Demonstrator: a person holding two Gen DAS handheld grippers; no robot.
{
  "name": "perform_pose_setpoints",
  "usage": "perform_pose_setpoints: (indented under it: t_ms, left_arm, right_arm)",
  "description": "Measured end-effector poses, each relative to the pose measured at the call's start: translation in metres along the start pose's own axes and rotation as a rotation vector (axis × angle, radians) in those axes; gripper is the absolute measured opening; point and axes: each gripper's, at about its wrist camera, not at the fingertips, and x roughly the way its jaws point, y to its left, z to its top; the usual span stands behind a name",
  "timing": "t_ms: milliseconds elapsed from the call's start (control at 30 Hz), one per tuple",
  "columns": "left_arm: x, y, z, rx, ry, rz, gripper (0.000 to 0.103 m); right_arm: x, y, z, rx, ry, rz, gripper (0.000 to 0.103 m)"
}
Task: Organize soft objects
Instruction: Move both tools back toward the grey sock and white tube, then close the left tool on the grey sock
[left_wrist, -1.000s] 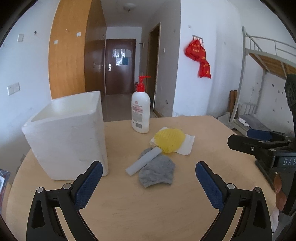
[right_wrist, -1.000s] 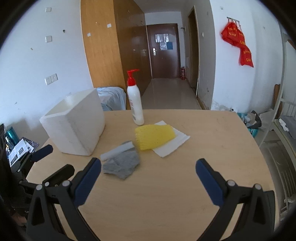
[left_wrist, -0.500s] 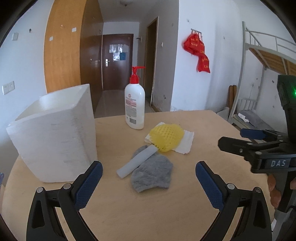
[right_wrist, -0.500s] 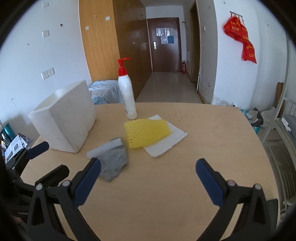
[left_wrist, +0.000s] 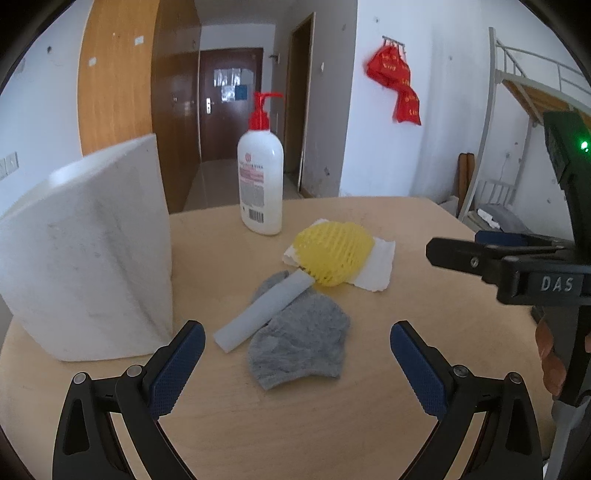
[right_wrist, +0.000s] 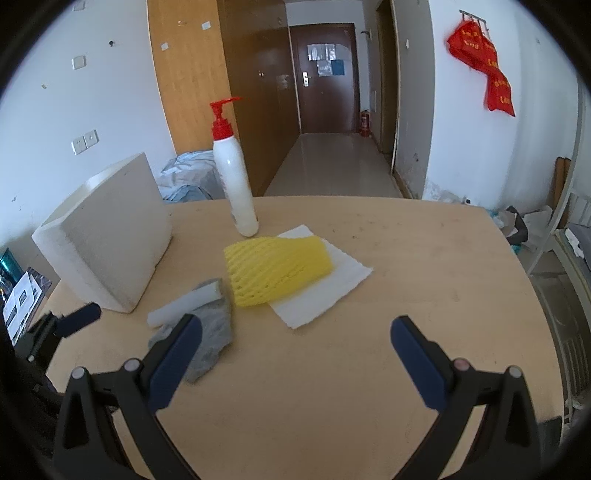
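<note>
Two claws hover low over a round wooden worktop (left_wrist: 332, 424), both spread wide and holding nothing. The left claw (left_wrist: 295, 354) frames a grey sock (left_wrist: 299, 350), the landmark used below; its blue pads (left_wrist: 177, 373) stand to either side of the sock and clear of it. The right claw (right_wrist: 295, 350) is also agape, its left pad overlapping the sock (right_wrist: 210, 332) in that view, though contact cannot be judged. In the left wrist view the right claw (left_wrist: 517, 258) shows at the right edge, well apart from the sock.

Lying across the far-left part of the sock is a pale foam strip (left_wrist: 264, 312), one end resting on the worktop. Just beyond the sock, touching the strip's far end, is a yellow foam net (left_wrist: 332, 251), which lies on a white paper towel (left_wrist: 373, 269); the towel extends to the right of the net. To the left of the sock, near but apart, stands a white foam box (left_wrist: 88, 262), its inside hidden from both views. Farther beyond the sock, behind the net, a white pump bottle (left_wrist: 260, 184) with a red pump head stands upright.
</note>
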Motion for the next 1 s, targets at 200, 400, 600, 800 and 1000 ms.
perform_pose_setpoints:
  t_ms: [200,400,600,800,1000]
  left_arm:
    - [0.015,-0.003,-0.003,0.011,0.038,0.013,0.098]
    - [0.027,-0.002,-0.005,0.006,0.075,0.009,0.093]
    - [0.044,-0.002,-0.008,0.005,0.143,-0.001,0.077]
    - [0.056,-0.004,-0.010,0.014,0.185,-0.003,0.061]
    - [0.067,-0.002,-0.010,0.008,0.218,-0.003,0.061]
  right_arm:
    - [0.015,0.000,0.005,0.000,0.018,0.010,0.103]
    - [0.032,-0.005,0.008,0.014,0.053,0.015,0.103]
    - [0.036,-0.010,0.007,0.023,0.058,0.019,0.103]
    - [0.037,-0.012,0.007,0.034,0.062,0.021,0.103]
    - [0.037,-0.014,0.006,0.034,0.056,0.028,0.103]
